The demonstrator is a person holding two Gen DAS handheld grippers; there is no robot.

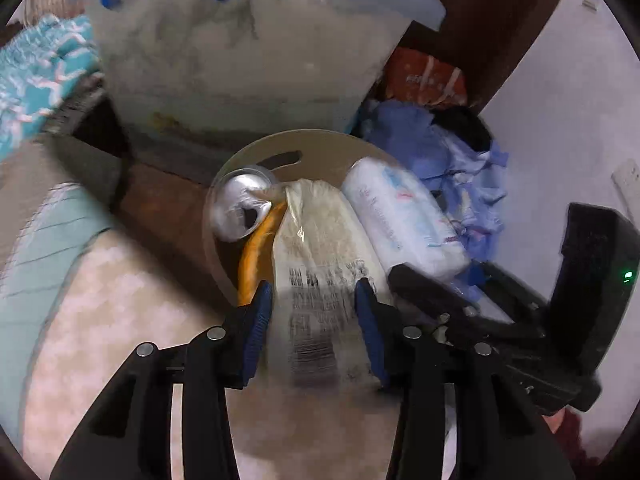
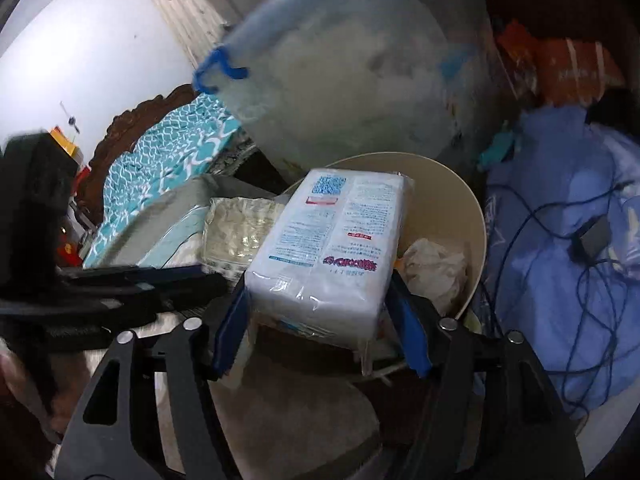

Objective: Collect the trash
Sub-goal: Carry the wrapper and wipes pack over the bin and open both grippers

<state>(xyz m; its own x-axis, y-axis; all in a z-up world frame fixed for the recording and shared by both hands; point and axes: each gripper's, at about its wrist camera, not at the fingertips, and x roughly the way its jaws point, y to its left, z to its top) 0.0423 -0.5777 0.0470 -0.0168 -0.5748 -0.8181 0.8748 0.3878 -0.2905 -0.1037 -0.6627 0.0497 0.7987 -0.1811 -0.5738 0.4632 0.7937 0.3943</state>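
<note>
Two packs over the beige bin [image 2: 478, 216], each clamped in jaws: left gripper's [image 1: 316, 300] clear bag [image 1: 320, 240], right gripper's [image 2: 320, 308] tissue pack [image 2: 332, 240].

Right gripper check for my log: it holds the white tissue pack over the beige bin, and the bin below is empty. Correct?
Not quite. The right gripper does hold the white tissue pack over the beige bin, but the right wrist view shows crumpled paper already inside.

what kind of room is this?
Most likely a cluttered bedroom corner. A bed with a teal patterned cover and carved headboard shows in the right wrist view, blue clothes are heaped nearby, and a storage tub stands behind the bin being filled.
</note>
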